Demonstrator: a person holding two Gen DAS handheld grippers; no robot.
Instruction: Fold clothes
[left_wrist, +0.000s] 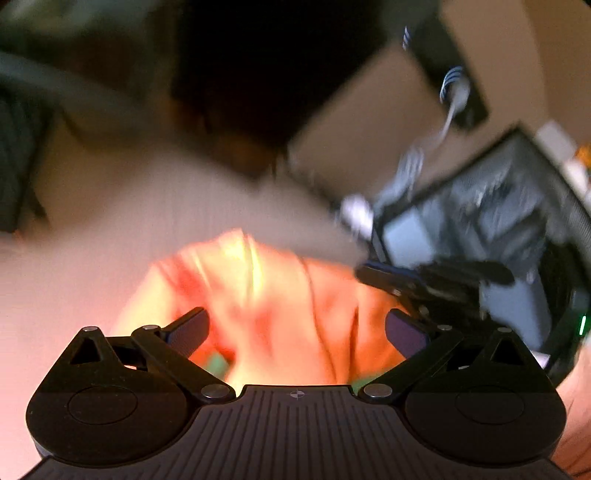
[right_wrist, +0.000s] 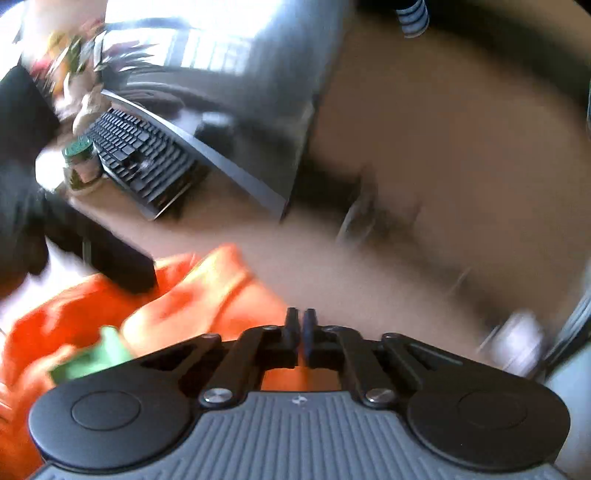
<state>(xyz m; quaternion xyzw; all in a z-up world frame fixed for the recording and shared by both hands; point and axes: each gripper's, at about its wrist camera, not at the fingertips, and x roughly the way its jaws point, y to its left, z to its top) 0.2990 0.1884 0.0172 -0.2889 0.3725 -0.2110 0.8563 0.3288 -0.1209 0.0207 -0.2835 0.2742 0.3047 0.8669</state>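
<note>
Orange garment (left_wrist: 258, 295) lies bunched on the pale table (left_wrist: 92, 229); blur hides its long axis and heading. Green patch (right_wrist: 92, 354) shows among its folds. Left gripper (left_wrist: 297, 332) stands spread wide above the cloth, fingers (left_wrist: 192, 330) pinching nothing. Right gripper (right_wrist: 300, 328) has fingers pressed almost together at the garment's edge; whether cloth is caught cannot be told. Keyboard (right_wrist: 140, 162) sits well apart.
</note>
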